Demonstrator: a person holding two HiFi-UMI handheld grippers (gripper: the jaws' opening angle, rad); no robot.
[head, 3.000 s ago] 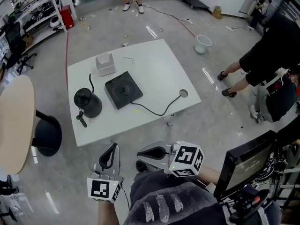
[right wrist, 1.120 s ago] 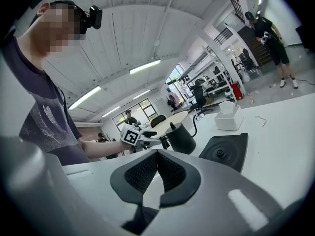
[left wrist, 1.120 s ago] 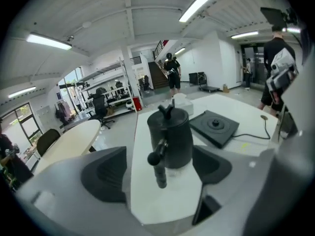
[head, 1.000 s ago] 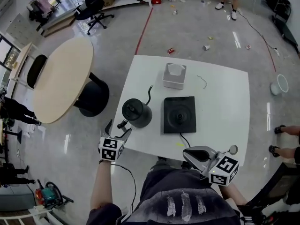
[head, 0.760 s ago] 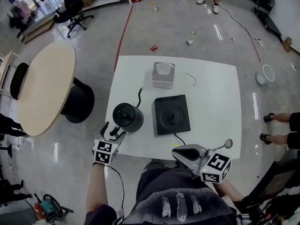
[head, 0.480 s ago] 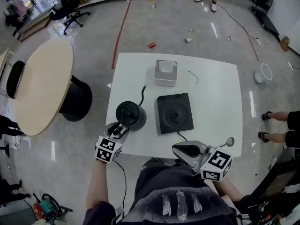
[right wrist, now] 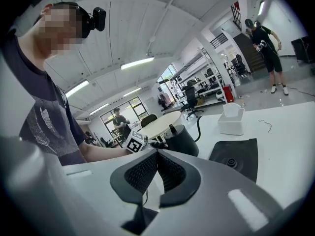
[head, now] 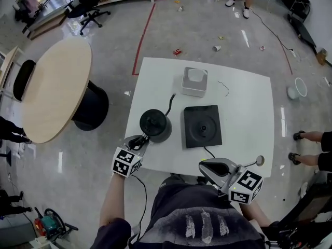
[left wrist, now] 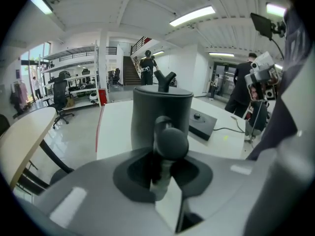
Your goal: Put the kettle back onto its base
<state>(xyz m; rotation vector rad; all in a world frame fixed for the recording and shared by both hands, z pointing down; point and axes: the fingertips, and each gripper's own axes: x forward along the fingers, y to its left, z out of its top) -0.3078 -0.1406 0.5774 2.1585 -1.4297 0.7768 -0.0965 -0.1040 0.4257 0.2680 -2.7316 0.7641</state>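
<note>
Pinching the black handle [left wrist: 170,142] with the left hand-held gripper [head: 137,141], having just closed the jaws down onto it. Directly ahead of those jaws, the kettle [head: 155,125], upright on the table [head: 249,113] and off its base. Judged as the grasp step, with no lift begun yet. Next, probably: raise straight up, carry rightward, centre over the round connector of the base [head: 203,126] just to the right of the kettle, then lower level. Holding the right hand-held gripper [head: 207,166] pressed together and empty, nearer the table's edge. Farther ahead, a white box [head: 194,82]. No readable brand or writing anywhere, only black-and-white square markers on the cubes.
</note>
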